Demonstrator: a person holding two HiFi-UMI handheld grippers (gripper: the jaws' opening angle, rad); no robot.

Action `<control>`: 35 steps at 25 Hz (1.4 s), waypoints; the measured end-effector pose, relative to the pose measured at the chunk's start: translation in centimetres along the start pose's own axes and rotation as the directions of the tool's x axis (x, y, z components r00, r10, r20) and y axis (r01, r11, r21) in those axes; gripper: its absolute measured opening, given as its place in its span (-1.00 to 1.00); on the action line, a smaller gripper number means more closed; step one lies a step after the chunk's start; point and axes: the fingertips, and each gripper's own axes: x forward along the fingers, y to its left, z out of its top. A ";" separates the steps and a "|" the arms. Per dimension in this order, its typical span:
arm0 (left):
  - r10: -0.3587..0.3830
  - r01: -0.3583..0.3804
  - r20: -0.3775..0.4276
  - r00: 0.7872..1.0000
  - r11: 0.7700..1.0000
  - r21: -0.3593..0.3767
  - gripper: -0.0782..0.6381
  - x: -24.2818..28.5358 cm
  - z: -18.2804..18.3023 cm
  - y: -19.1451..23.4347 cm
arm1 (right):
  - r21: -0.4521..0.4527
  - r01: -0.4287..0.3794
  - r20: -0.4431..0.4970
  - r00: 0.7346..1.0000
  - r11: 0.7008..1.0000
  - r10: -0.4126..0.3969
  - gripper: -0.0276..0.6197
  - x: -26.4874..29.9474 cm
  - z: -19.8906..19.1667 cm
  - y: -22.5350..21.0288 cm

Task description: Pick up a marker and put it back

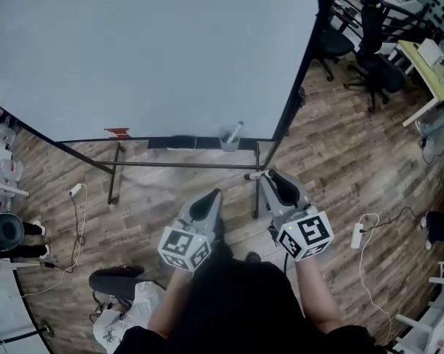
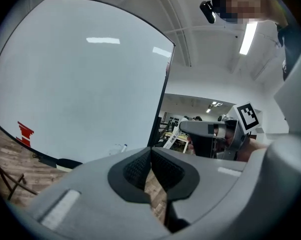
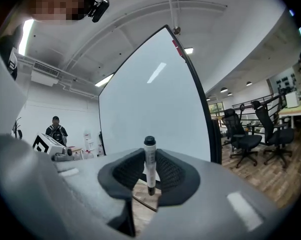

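Observation:
My right gripper [image 3: 150, 170] is shut on a marker [image 3: 150, 159], white-barrelled with a black cap, which stands upright between the dark pads. In the head view the right gripper [image 1: 269, 175] points at the whiteboard's lower right corner, with the marker [image 1: 254, 175] sticking out to its left. My left gripper [image 1: 209, 198] hangs beside it, lower and to the left. Its pads [image 2: 140, 169] meet with nothing between them. A clear cup [image 1: 230, 138] holding another marker sits on the ledge of the whiteboard [image 1: 148, 50].
The whiteboard's stand bars [image 1: 185, 165] cross the wooden floor in front of me. Office chairs [image 1: 369, 57] stand at the far right. A power strip [image 1: 357, 234] and cables lie on the floor at right. A person [image 3: 56, 130] stands in the background.

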 end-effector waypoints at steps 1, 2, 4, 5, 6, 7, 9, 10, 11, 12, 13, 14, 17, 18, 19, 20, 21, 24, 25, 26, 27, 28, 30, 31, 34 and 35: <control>-0.010 0.010 0.001 1.000 1.000 -0.001 -0.75 0.6 0.4 0.8 | -0.003 0.008 -0.001 1.000 1.000 -0.008 -0.68 1.1 0.2 -0.2; -0.020 0.020 0.000 1.000 1.000 -0.003 -0.75 1.2 0.7 1.5 | -0.007 0.016 -0.005 1.000 1.000 -0.016 -0.68 2.1 0.2 -0.5; -0.044 0.044 -0.008 0.999 0.999 -0.004 -0.75 2.2 1.3 2.7 | -0.015 0.032 -0.021 0.999 0.999 -0.032 -0.68 4.1 0.0 -0.9; -0.058 0.058 -0.013 0.998 0.998 -0.002 -0.75 2.6 1.6 3.2 | -0.016 0.040 -0.029 0.999 0.999 -0.041 -0.68 5.1 -0.1 -1.1; -0.072 0.072 -0.016 0.997 0.997 0.001 -0.75 3.1 1.9 3.8 | -0.015 0.049 -0.034 0.998 0.999 -0.049 -0.68 6.1 -0.2 -1.3; -0.084 0.084 -0.017 0.996 0.996 0.004 -0.75 3.5 2.2 4.4 | -0.013 0.057 -0.038 0.998 0.998 -0.058 -0.68 7.2 -0.3 -1.5; -0.102 0.102 -0.020 0.995 0.995 0.004 -0.75 4.1 2.8 5.7 | -0.011 0.074 -0.045 0.996 0.997 -0.074 -0.68 9.4 -0.4 -1.9; -0.108 0.108 -0.022 0.994 0.994 0.002 -0.75 4.4 3.0 6.4 | -0.011 0.083 -0.050 0.995 0.996 -0.084 -0.68 10.4 -0.6 -2.2; -0.114 0.114 -0.026 0.993 0.993 -0.002 -0.75 4.7 3.0 7.0 | -0.011 0.094 -0.057 0.994 0.996 -0.094 -0.68 11.4 -0.8 -2.5; -0.122 0.122 -0.031 0.992 0.993 -0.007 -0.75 4.9 3.1 7.6 | -0.011 0.106 -0.066 0.992 0.994 -0.106 -0.68 12.3 -1.2 -2.9; -0.130 0.130 -0.035 0.991 0.991 -0.011 -0.75 5.0 3.1 7.9 | -0.010 0.117 -0.078 0.990 0.993 -0.117 -0.68 13.1 -1.7 -3.3; -0.139 0.139 -0.040 0.989 0.990 -0.013 -0.75 5.0 3.1 8.2 | -0.004 0.127 -0.090 0.988 0.992 -0.127 -0.68 13.8 -2.3 -3.6; -0.160 0.159 -0.053 0.986 0.987 -0.015 -0.75 5.0 3.1 9.3 | 0.029 0.152 -0.107 0.983 0.988 -0.149 -0.68 15.6 -3.3 -4.2; -0.162 0.162 -0.056 0.985 0.987 -0.018 -0.75 5.1 3.1 9.8 | 0.035 0.163 -0.107 0.982 0.986 -0.159 -0.68 16.2 -3.5 -4.4; -0.163 0.162 -0.057 0.985 0.987 -0.023 -0.75 5.1 3.1 10.2 | 0.038 0.174 -0.109 0.980 0.984 -0.169 -0.68 16.9 -3.8 -4.5; -0.162 0.160 -0.058 0.985 0.987 -0.028 -0.75 5.1 3.1 10.7 | 0.040 0.183 -0.113 0.978 0.982 -0.177 -0.68 17.4 -4.1 -4.7; -0.159 0.158 -0.058 0.986 0.987 -0.032 -0.75 5.1 3.1 11.2 | 0.043 0.189 -0.119 0.976 0.981 -0.183 -0.68 18.0 -4.6 -4.8; -0.151 0.149 -0.061 0.987 0.988 -0.036 -0.75 4.7 3.0 12.3 | 0.049 0.208 -0.135 0.971 0.977 -0.199 -0.68 19.1 -5.8 -5.1; -0.150 0.148 -0.062 0.987 0.988 -0.038 -0.75 4.7 3.0 12.7 | 0.048 0.216 -0.140 0.968 0.975 -0.208 -0.68 19.4 -6.2 -5.3; -0.149 0.146 -0.064 0.987 0.988 -0.040 -0.75 4.6 2.9 13.0 | 0.045 0.226 -0.144 0.965 0.973 -0.217 -0.68 19.7 -6.5 -5.6; -0.147 0.144 -0.065 0.987 0.989 -0.042 -0.75 4.5 2.9 13.2 | 0.042 0.236 -0.148 0.963 0.971 -0.227 -0.68 20.0 -6.9 -5.9; -0.145 0.143 -0.067 0.987 0.989 -0.043 -0.75 4.4 2.9 13.4 | 0.040 0.246 -0.150 0.960 0.968 -0.238 -0.68 20.3 -7.3 -6.1; -0.143 0.140 -0.069 0.987 0.989 -0.043 -0.75 4.3 2.8 13.7 | 0.045 0.267 -0.155 0.954 0.963 -0.257 -0.68 20.7 -8.1 -6.7; -0.142 0.140 -0.069 0.987 0.989 -0.043 -0.75 4.3 2.8 13.8 | 0.050 0.276 -0.158 0.951 0.960 -0.265 -0.68 20.7 -8.5 -6.9; -0.137 0.134 -0.066 0.988 0.990 -0.045 -0.75 4.1 2.9 14.0 | 0.059 0.287 -0.171 0.946 0.956 -0.274 -0.68 20.8 -9.4 -7.2; -0.134 0.132 -0.066 0.989 0.990 -0.045 -0.75 4.0 2.9 14.1 | 0.058 0.285 -0.175 0.946 0.957 -0.272 -0.68 20.9 -9.6 -7.2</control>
